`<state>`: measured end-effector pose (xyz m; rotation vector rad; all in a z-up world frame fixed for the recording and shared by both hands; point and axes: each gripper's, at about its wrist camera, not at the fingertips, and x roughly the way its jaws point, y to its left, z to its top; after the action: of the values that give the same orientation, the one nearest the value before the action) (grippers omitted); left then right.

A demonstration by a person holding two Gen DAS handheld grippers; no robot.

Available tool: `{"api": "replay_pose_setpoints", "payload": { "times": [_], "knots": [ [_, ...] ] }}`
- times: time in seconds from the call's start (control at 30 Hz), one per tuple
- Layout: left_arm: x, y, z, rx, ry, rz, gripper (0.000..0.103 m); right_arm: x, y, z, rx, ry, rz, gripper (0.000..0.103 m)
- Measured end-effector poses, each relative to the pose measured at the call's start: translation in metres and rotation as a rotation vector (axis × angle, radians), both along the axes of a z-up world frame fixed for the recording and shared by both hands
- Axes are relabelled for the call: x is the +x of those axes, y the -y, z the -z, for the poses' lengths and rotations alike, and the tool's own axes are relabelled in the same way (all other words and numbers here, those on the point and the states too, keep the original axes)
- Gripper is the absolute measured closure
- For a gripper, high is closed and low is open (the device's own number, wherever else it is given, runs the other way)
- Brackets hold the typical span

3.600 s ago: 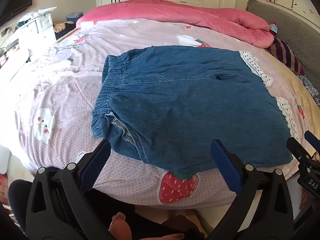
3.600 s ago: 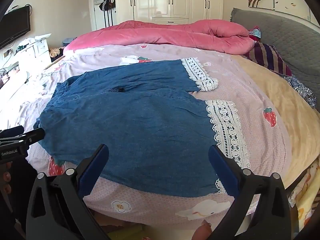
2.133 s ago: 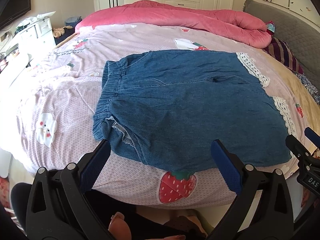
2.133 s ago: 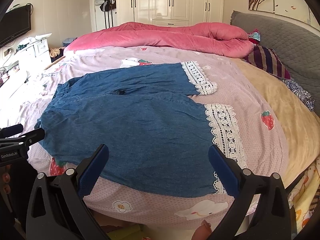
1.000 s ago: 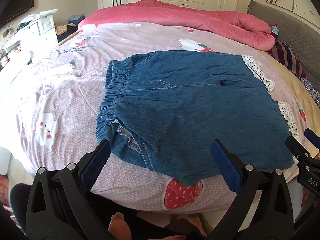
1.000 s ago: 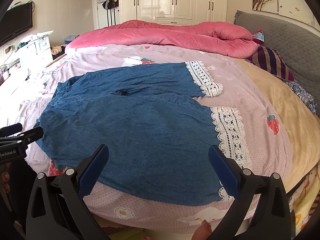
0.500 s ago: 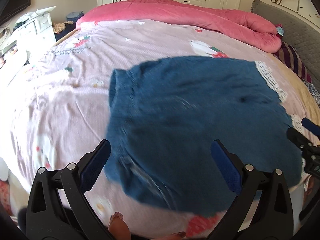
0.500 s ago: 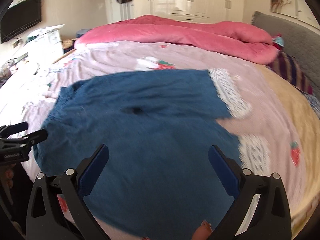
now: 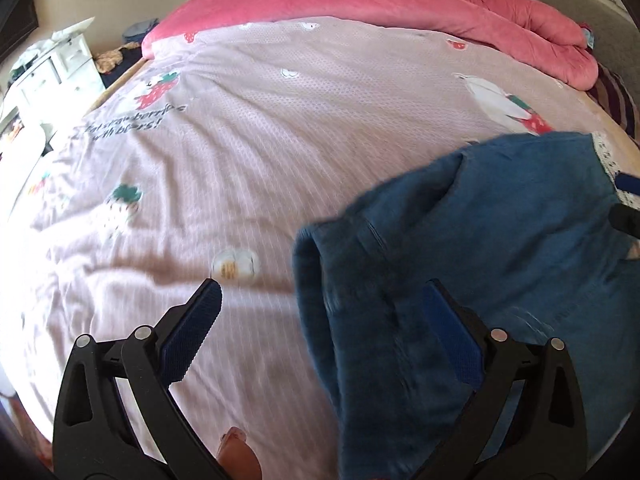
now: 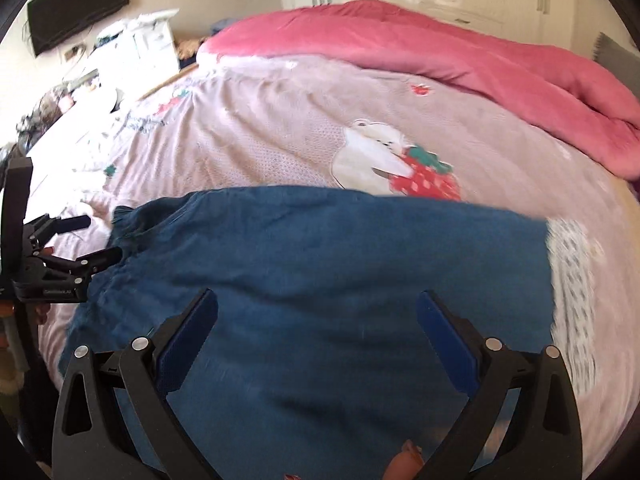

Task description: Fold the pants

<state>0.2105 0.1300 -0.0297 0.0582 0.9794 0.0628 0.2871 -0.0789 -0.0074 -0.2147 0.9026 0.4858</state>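
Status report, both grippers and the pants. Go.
Left gripper open, right gripper open, both empty. Blue denim pants with lace hems flat on pink bedsheet, unfolded. Nothing in the way.

- A pink bedsheet [image 9: 248, 152] with strawberry and bear prints spreads out ahead of both grippers.
- A rose-pink duvet [image 10: 420, 52] lies bunched along the far side, well beyond the fingertips.
- A white dresser [image 9: 56, 68] stands far off to the left.
- A dark wall-mounted television [image 10: 76, 4] hangs at upper left.
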Motion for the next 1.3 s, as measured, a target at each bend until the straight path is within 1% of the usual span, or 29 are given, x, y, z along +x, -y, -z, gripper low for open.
{"api": "replay_pose_setpoints", "payload": {
  "times": [0.1,0.17,0.23,0.27,0.3,0.33,0.37,0.4,0.43,0.53,0.6,0.67,0.7,0.73,0.77,0.83,0.87,0.9,0.93,0.97,1.03,1.13,1.27,1.3],
  "knots": [
    [0.013,0.002,0.005,-0.005,-0.008,0.038,0.009,0.022,-0.014,0.009,-0.063,0.005,-0.040,0.004],
    [0.019,0.004,0.005,0.003,0.006,0.054,0.015,0.038,-0.023,0.014,-0.089,-0.001,-0.069,0.004],
    [0.025,0.008,0.005,0.003,0.013,0.082,0.031,0.049,-0.030,0.017,-0.110,-0.006,-0.084,0.004],
    [0.028,0.011,0.006,0.002,0.013,0.099,0.035,0.054,-0.034,0.019,-0.119,-0.010,-0.095,0.004],
    [0.030,0.013,0.007,0.002,0.012,0.112,0.048,0.059,-0.038,0.021,-0.132,-0.012,-0.107,0.004],
    [0.033,0.016,0.009,0.003,0.005,0.129,0.056,0.064,-0.042,0.023,-0.147,-0.013,-0.119,0.004],
    [0.036,0.018,0.011,0.013,0.003,0.134,0.059,0.068,-0.045,0.026,-0.159,-0.018,-0.131,0.004],
    [0.037,0.019,0.013,0.028,0.004,0.137,0.070,0.072,-0.048,0.028,-0.171,-0.022,-0.145,0.004],
    [0.039,0.018,0.014,0.027,0.003,0.145,0.072,0.076,-0.052,0.030,-0.185,-0.023,-0.165,0.004],
    [0.038,0.012,0.009,-0.026,0.024,0.168,0.078,0.083,-0.065,0.035,-0.224,-0.024,-0.240,0.004],
    [0.031,0.007,0.000,-0.063,0.059,0.182,0.080,0.087,-0.073,0.037,-0.234,-0.028,-0.297,0.004],
    [0.026,0.005,-0.008,-0.087,0.092,0.200,0.080,0.089,-0.079,0.040,-0.249,-0.040,-0.343,0.005],
    [0.023,0.004,-0.012,-0.092,0.109,0.208,0.080,0.089,-0.084,0.042,-0.271,-0.034,-0.360,0.007],
    [0.017,0.003,-0.017,-0.103,0.132,0.220,0.080,0.088,-0.088,0.044,-0.284,-0.040,-0.383,0.016],
    [0.015,0.004,-0.020,-0.109,0.140,0.228,0.080,0.086,-0.091,0.044,-0.267,-0.058,-0.409,0.027],
    [0.009,0.005,-0.025,-0.116,0.152,0.243,0.080,0.081,-0.094,0.042,-0.231,-0.085,-0.438,0.059],
    [0.006,0.006,-0.027,-0.113,0.158,0.248,0.080,0.076,-0.095,0.040,-0.215,-0.095,-0.452,0.067],
    [0.004,0.008,-0.029,-0.111,0.162,0.255,0.080,0.071,-0.095,0.038,-0.205,-0.093,-0.460,0.082],
    [0.000,0.010,-0.031,-0.109,0.164,0.262,0.080,0.065,-0.092,0.035,-0.193,-0.088,-0.453,0.092],
    [-0.003,0.010,-0.033,-0.107,0.164,0.263,0.080,0.058,-0.088,0.030,-0.180,-0.083,-0.438,0.095],
    [-0.012,0.010,-0.037,-0.121,0.168,0.271,0.080,0.041,-0.079,0.019,-0.145,-0.064,-0.419,0.098],
    [-0.026,0.013,-0.045,-0.124,0.188,0.284,0.080,0.005,-0.055,0.000,-0.088,-0.019,-0.393,0.098],
    [-0.053,0.022,-0.055,-0.130,0.224,0.317,0.080,-0.044,-0.027,-0.019,-0.014,0.007,-0.331,0.098],
    [-0.059,0.025,-0.056,-0.129,0.230,0.323,0.080,-0.062,-0.020,-0.023,0.000,0.021,-0.320,0.098]
  ]
}}
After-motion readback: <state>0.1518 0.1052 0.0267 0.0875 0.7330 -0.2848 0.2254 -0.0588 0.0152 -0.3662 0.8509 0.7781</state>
